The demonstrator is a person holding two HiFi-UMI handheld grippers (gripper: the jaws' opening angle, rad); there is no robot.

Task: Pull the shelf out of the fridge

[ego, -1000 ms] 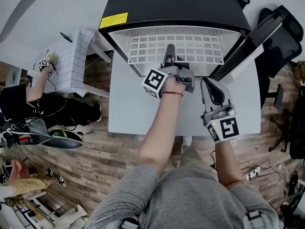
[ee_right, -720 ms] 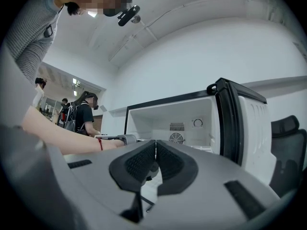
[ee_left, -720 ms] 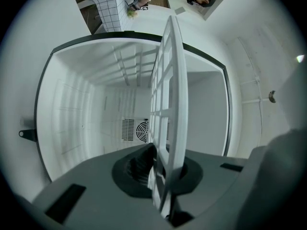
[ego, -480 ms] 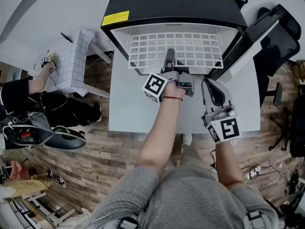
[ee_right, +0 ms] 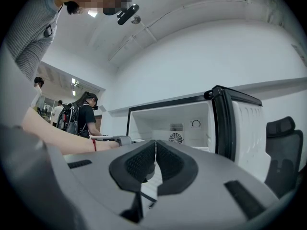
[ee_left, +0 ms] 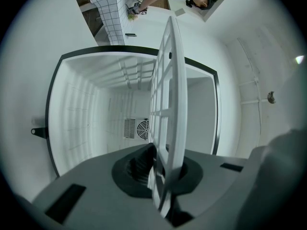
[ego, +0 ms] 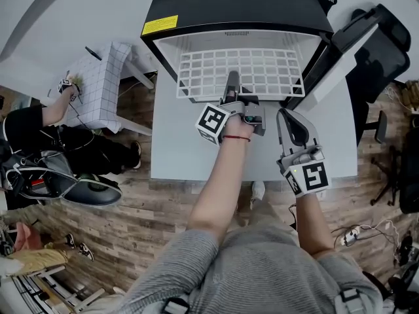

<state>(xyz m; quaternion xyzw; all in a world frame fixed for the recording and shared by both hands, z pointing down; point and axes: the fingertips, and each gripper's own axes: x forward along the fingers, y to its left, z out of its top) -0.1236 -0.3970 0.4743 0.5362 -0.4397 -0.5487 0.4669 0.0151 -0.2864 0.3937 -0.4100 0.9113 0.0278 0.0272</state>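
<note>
The white wire shelf (ego: 242, 70) sticks partway out of the black-topped fridge (ego: 236, 5), over the white table. My left gripper (ego: 230, 89) is shut on the middle of the shelf's front edge. In the left gripper view the shelf (ee_left: 168, 99) stands edge-on, clamped between the jaws of the left gripper (ee_left: 160, 178), with the white fridge interior (ee_left: 96, 109) behind it. My right gripper (ego: 290, 118) hovers to the right of the left hand, short of the shelf and touching nothing. In its own view the right gripper (ee_right: 155, 164) is shut with nothing in it and faces the open fridge (ee_right: 172, 121).
The fridge door (ego: 330, 61) stands open to the right, with a black office chair (ego: 386, 51) behind it. The fridge rests on a white table (ego: 177, 142). At the left a person sits by a small checked table (ego: 98, 84). Wooden floor lies below.
The shelf has slid a little further out of the fridge toward me, and the left gripper has come back with it. The right gripper has stayed put.
</note>
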